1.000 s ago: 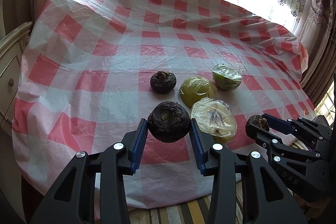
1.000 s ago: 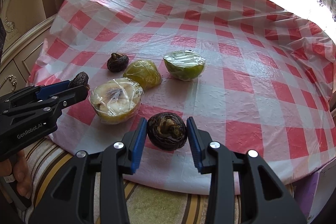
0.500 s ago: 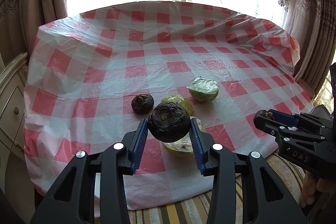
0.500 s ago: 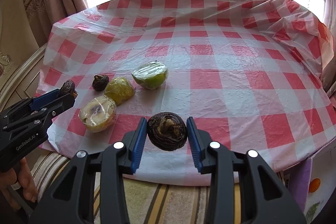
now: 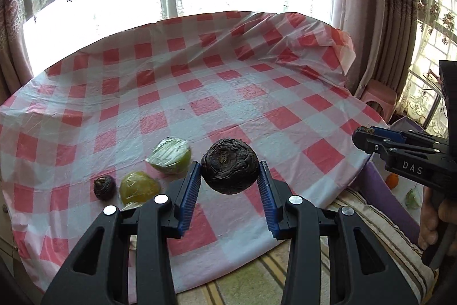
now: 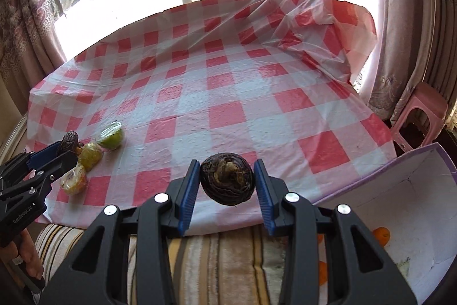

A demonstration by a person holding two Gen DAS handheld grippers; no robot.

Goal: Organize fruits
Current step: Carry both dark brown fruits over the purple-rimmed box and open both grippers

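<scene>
The chief risk is a drop: each claw pinches a round, hard-looking corm by two narrow flanks only, so a tilt or a jolt on the way could roll it out, and it would likely bounce off the table (image 6: 234,93) edge onto the striped cushion (image 6: 222,256) below. The left claw (image 5: 230,176) is clenched on a dark corm (image 5: 230,170), held in the air just ahead of its blue pads, above the near edge of the cloth. The right claw (image 6: 227,179) likewise grips its own corm (image 6: 227,178), with the open white box (image 6: 422,207) low to its right; a few oranges (image 6: 381,235) lie inside, so that is probably the goal, and a release too early would miss its purple rim. Both corms are brown-black, wrinkled in rings, squat; the right one shows a pale dried sprout. Left of the left claw, on the cloth, rest a small third corm (image 5: 104,187) and two film-wrapped fruits, yellow (image 5: 139,187) and green (image 5: 171,156); a third wrapped piece is mostly hidden behind the claw.
</scene>
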